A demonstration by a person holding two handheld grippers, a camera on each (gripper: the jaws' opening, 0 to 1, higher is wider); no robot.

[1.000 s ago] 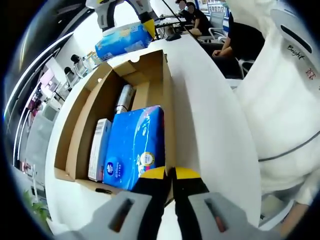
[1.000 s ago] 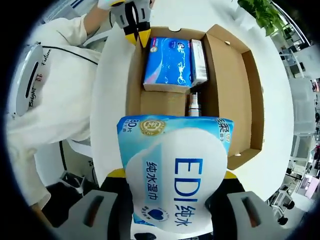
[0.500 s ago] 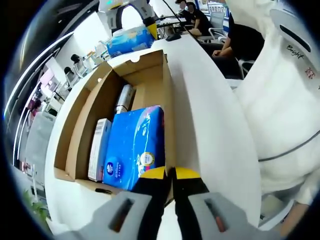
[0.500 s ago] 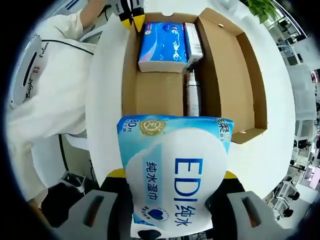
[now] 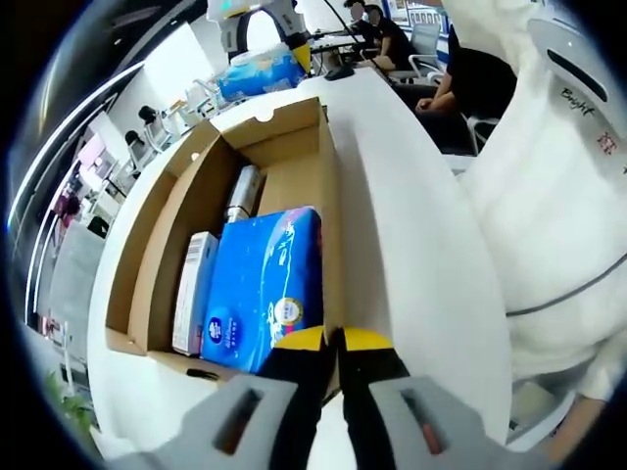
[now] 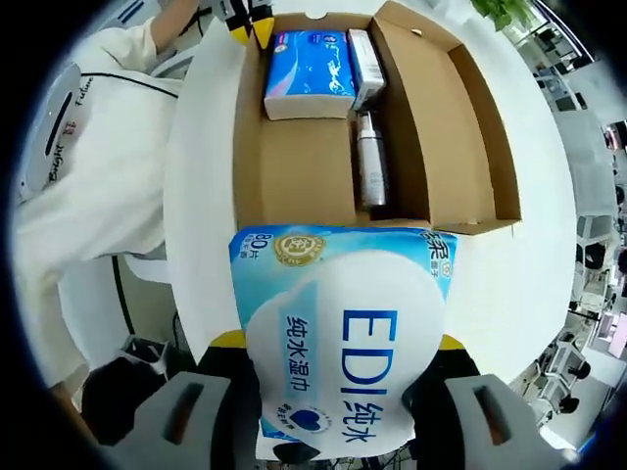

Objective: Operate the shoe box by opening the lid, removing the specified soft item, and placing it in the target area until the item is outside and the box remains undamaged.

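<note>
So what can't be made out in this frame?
- Right gripper view: the wet wipes pack hides the right gripper jaw tips and the near end of the shoe box.
- Left gripper view: whether the left gripper, shut, pinches the box wall is unclear.
- Small white box label: too small to read.

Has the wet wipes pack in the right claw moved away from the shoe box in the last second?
Yes. In the left gripper view, the right claw carries the wet wipes pack farther beyond the far end of the shoe box, which stays put on the table.
</note>
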